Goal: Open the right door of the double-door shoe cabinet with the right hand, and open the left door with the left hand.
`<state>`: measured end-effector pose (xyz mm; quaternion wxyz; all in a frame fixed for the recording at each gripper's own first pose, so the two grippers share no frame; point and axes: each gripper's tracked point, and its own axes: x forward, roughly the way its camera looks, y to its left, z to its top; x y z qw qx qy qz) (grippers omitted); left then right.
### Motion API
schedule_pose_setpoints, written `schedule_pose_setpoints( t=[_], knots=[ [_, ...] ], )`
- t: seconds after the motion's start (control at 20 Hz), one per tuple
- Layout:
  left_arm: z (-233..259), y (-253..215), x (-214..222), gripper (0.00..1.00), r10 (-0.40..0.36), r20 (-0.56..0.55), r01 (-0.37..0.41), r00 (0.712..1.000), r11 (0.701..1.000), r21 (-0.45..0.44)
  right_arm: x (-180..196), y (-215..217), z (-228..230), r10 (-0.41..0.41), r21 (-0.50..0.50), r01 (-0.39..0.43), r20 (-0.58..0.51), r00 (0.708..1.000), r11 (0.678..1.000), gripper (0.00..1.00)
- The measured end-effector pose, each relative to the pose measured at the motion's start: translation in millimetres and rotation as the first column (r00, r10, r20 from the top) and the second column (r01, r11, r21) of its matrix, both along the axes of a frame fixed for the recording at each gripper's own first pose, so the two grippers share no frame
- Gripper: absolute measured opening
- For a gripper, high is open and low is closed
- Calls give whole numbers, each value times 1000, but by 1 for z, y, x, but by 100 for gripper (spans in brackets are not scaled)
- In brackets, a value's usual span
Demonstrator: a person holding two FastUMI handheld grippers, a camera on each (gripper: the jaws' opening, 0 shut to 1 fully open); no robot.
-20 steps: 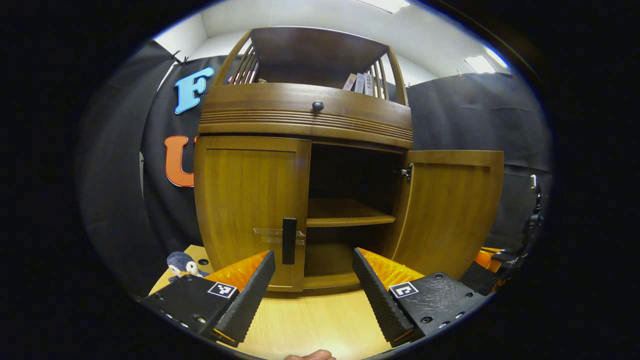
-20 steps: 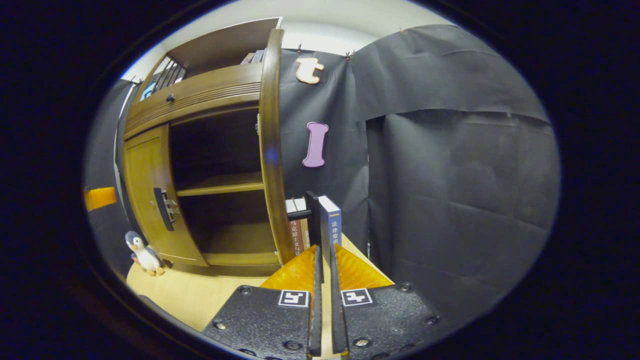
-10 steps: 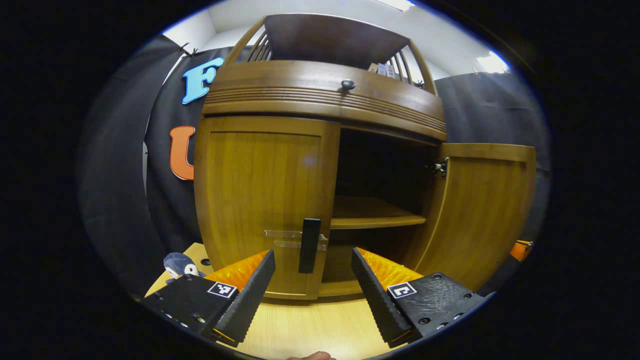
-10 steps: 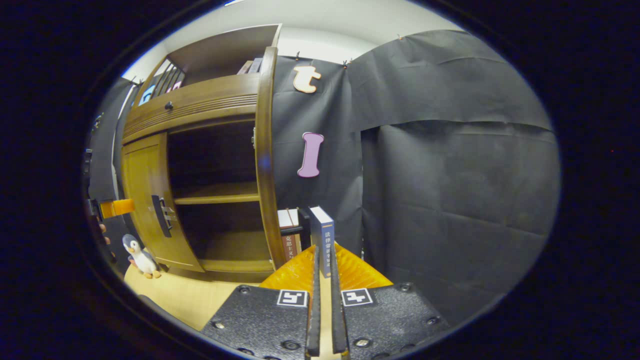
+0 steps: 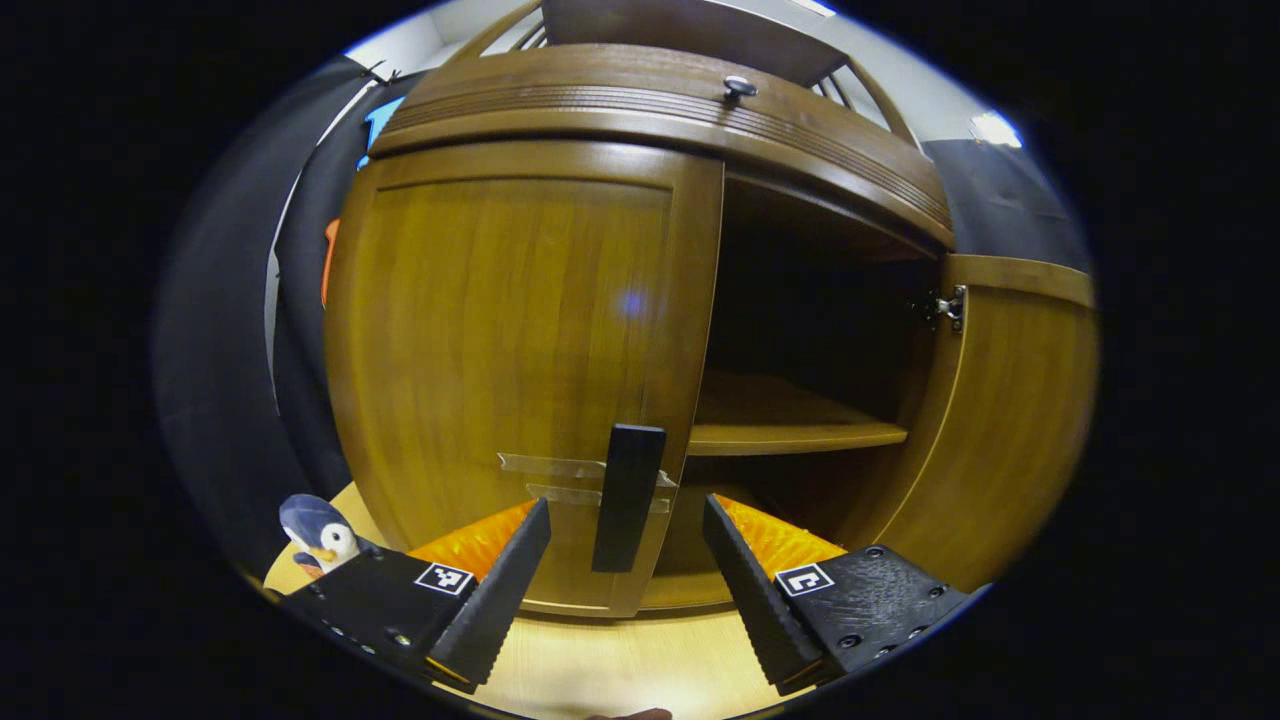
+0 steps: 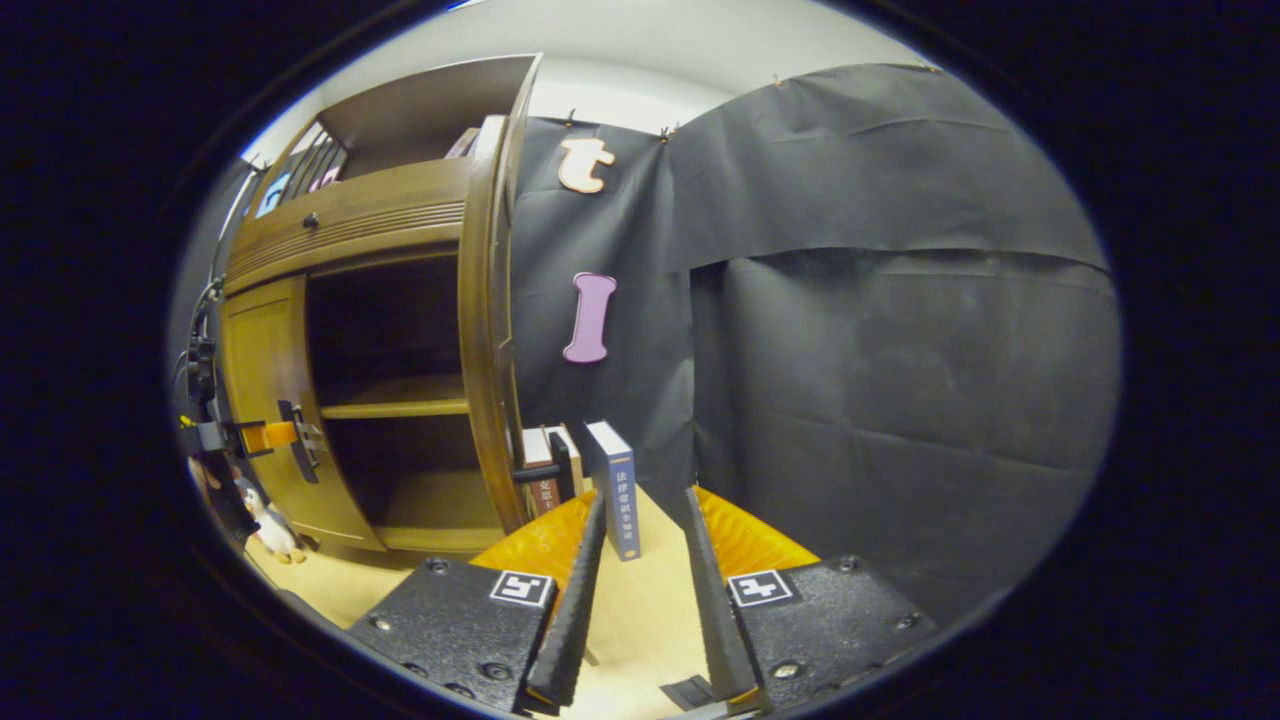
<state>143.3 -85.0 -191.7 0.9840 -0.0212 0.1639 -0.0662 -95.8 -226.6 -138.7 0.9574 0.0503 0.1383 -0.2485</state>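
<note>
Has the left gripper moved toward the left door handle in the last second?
Yes. The left gripper has closed in on the cabinet: the left door handle looms larger and now sits between its open fingers, untouched.

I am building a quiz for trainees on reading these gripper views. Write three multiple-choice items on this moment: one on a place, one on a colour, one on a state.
1. Where is the toy penguin?
A. On the inner shelf
B. On the table by the cabinet's left door
C. On top of the cabinet

2. What colour is the left door's handle?
A. Black
B. White
C. Red

3. How do the cabinet doors stand?
A. Both shut
B. Left open, right shut
C. Right open, left shut

Answers:
1 B: the toy penguin sits on the table beside the left door.
2 A: the handle is black.
3 C: the right door is swung out, baring the shelf; the left gripper is open at the handle.
</note>
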Motion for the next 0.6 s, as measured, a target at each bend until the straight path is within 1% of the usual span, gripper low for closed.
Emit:
schedule_pose_setpoints(
  t=[0.15,0.25,0.3,0.45,0.5,0.55,0.6],
  knots=[
    [-11,-1,16,94,-1,-8,2,1000,1000,20,-5,-4,3,-17,-16,17,-5,1000,1000,53],
    [-15,5,24,93,20,-13,-19,1000,999,48,-6,-9,1,-24,-27,24,-17,1000,999,53],
    [-15,7,28,81,29,-3,-29,1000,998,57,-8,-11,0,-29,-32,28,-22,999,999,54],
    [-22,10,37,80,42,-17,-40,999,997,71,-11,-11,0,-32,-29,32,-23,999,999,54],
    [-27,12,40,63,43,-28,-41,999,996,74,-12,-10,1,-31,-27,31,-23,999,999,52],
    [-28,11,42,68,39,-29,-36,999,997,74,-10,-10,-1,-30,-25,30,-23,999,999,52],
    [-28,9,43,68,30,-31,-28,999,997,70,-10,-10,-1,-30,-24,29,-24,999,999,52]
  ],
)
